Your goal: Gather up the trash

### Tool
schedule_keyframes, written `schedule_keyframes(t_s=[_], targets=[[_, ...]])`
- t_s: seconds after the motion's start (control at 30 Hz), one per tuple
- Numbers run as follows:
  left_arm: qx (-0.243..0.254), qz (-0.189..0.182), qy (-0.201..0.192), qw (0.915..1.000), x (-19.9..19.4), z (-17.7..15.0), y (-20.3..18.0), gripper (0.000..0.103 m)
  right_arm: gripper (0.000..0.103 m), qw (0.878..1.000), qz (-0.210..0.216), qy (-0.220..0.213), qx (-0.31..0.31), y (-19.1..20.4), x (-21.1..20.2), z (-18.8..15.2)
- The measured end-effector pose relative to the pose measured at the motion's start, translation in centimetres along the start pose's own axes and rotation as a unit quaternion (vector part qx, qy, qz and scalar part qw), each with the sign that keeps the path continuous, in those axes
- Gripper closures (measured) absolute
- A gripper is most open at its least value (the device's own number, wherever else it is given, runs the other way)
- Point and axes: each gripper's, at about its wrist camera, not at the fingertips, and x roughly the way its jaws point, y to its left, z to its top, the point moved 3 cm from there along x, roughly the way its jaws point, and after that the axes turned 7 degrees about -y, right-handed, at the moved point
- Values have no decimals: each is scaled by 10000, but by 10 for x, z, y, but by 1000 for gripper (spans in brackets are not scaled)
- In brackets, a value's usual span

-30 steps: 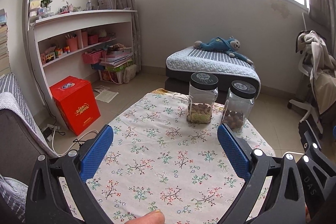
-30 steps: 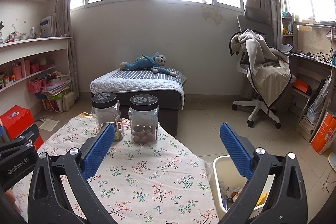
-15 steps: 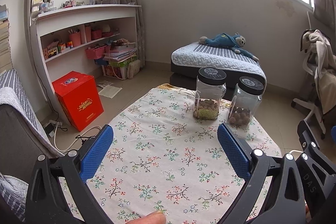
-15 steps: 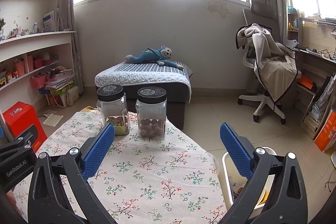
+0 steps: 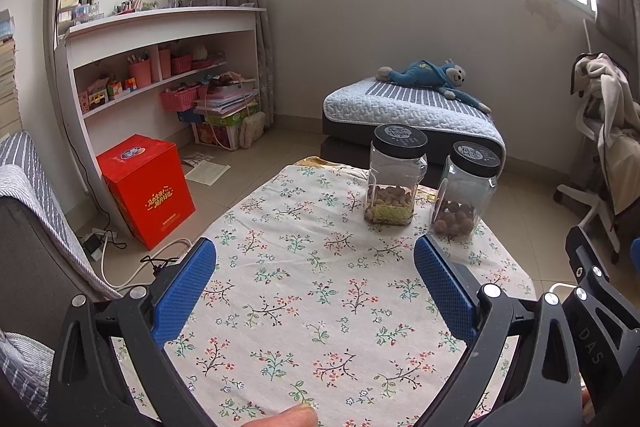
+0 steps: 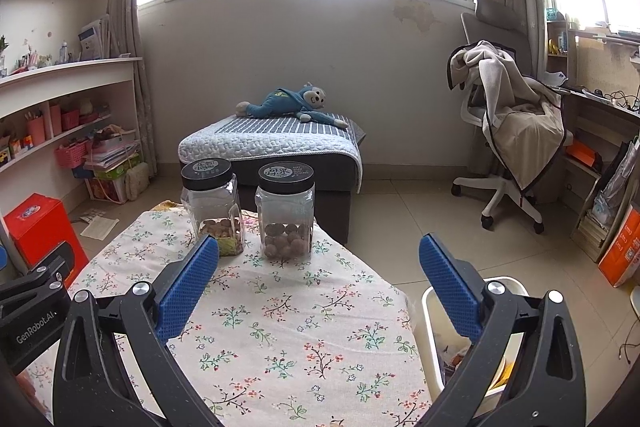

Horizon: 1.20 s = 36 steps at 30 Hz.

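Left wrist view: the blue-padded left gripper (image 5: 314,287) is held spread and empty above the floral tablecloth (image 5: 320,307); the right gripper (image 6: 318,279) likewise, beside a white plastic trash bin (image 6: 430,327).

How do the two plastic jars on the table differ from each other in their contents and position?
The left jar holds pale brown nuts over a yellow-green layer at its bottom; the right jar holds darker, round brown nuts and no such layer. The left jar stands slightly farther back on the table; the right jar is nearer its right edge. Both are clear, upright, mostly empty and closed with black lids.
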Motion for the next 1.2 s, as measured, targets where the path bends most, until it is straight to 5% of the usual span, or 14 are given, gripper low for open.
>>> schedule_keyframes(t_s=[1.2], targets=[[-1, -181, -124, 9998, -3, -2, -1, 10, 7, 9998, 15, 156, 76, -6, 5, -8]])
